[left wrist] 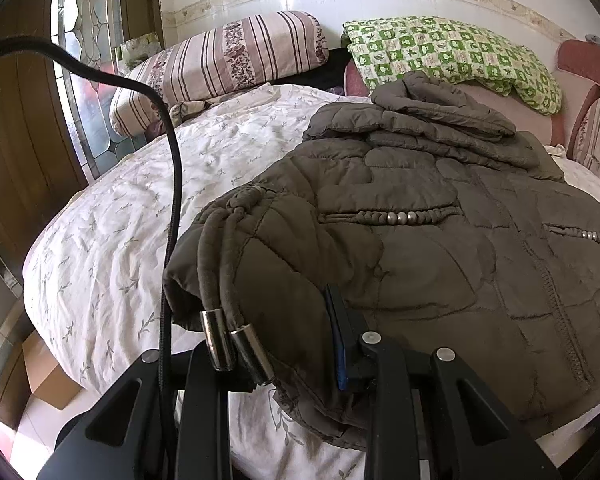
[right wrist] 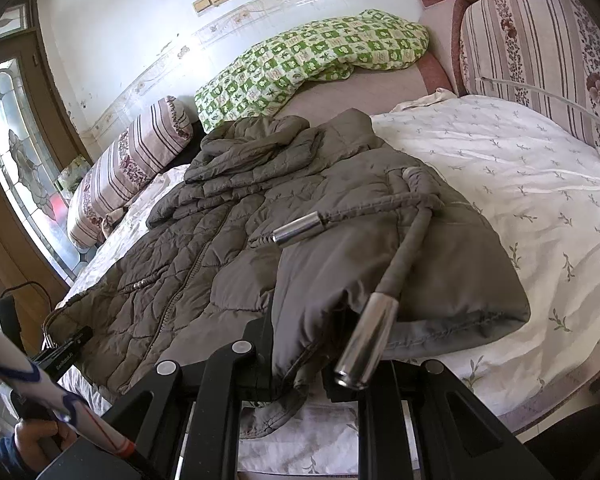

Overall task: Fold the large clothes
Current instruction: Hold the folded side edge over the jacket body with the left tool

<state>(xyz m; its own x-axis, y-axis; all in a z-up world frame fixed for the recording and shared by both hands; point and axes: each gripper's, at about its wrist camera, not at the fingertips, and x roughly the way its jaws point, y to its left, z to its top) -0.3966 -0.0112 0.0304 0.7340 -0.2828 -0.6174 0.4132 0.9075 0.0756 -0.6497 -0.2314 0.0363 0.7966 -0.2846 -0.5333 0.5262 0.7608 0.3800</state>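
Two corners of the jacket's hem are being held, one in each gripper, so that we are keeping the lower edge taut for a fold toward the collar. We are clamping the left gripper (left wrist: pixel 288 356) on the near-left corner of the brown quilted jacket (left wrist: pixel 440 248); one blue-padded finger (left wrist: pixel 338 344) is showing against the fabric, while the other is hidden beneath it. We are pinching the opposite corner with the right gripper (right wrist: pixel 296 364), its fingers nearly together on the cloth. The jacket is lying front-up on the floral bedsheet (left wrist: pixel 112 240), sleeves already folded in near the collar (a reasonable sign that the widthwise folds are done). The drawcords (left wrist: pixel 220 248) with metal tips (left wrist: pixel 216 338) are dangling over the gripped corners, where we judge they may snag. A striped pillow (left wrist: pixel 220 60) and a green checked quilt (left wrist: pixel 452 52) are resting beyond the collar.
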